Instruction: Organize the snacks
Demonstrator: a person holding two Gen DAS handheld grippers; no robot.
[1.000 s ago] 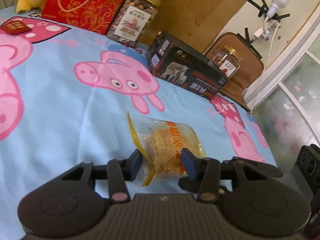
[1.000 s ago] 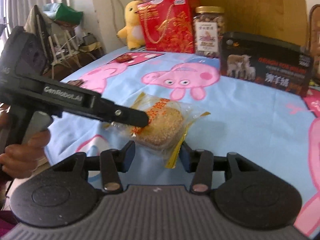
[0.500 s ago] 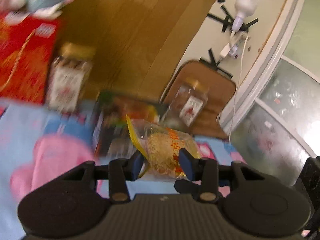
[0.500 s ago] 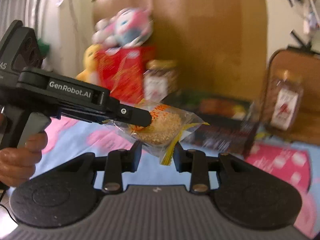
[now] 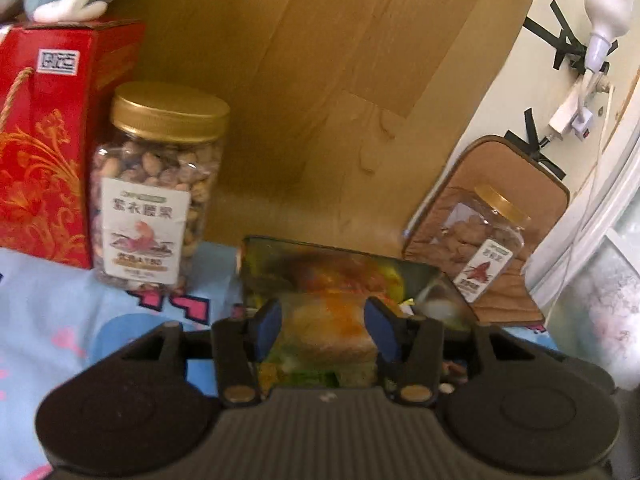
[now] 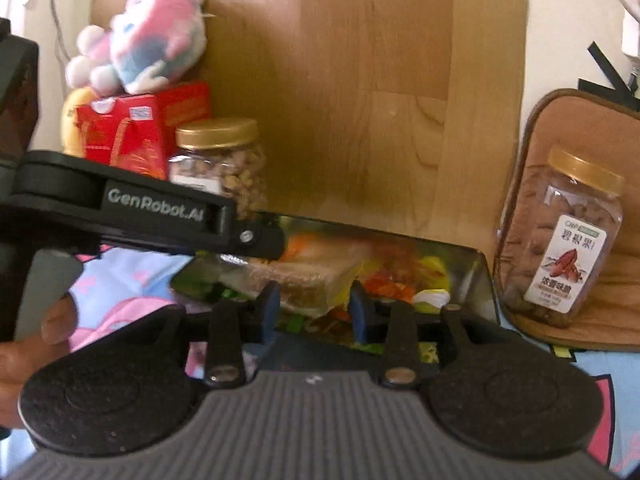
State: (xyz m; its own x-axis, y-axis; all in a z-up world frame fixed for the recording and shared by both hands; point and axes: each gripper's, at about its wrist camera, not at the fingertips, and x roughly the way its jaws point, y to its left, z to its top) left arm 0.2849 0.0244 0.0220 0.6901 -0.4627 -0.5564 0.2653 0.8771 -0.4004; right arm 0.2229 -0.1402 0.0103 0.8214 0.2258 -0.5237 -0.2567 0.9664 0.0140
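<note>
Both claws have carried the wrapped sesame cake (image 5: 328, 332) up off the pig-print bed sheet (image 5: 48, 312) and across to the open snack box (image 6: 476, 276) at the head of the bed, where a second ago the packet lay flat on the sheet. It now hangs over the box's mouth, above the heap of coloured wrappers inside. The left claw (image 5: 324, 326) has the packet between its blue pads, and its jaws have just been opening; the blur hides whether the pads press on it or have let go. The right claw (image 6: 313, 307) sits at the packet's near edge, its jaws also just opening, and I cannot tell whether it grips the film or only frames it. My judgement is that the step in hand is the drop into the box. To do it well, keep the packet centred over the opening, well inside the dark rim, and lower it close to the wrappers before parting both claws fully, so it neither catches the rim nor slides onto the sheet. Release both sides together, or the packet may swing. The nut jar (image 5: 154, 196) to the left and the second jar (image 6: 564, 236) to the right stand just beside the box, so withdraw the claws straight back.
</note>
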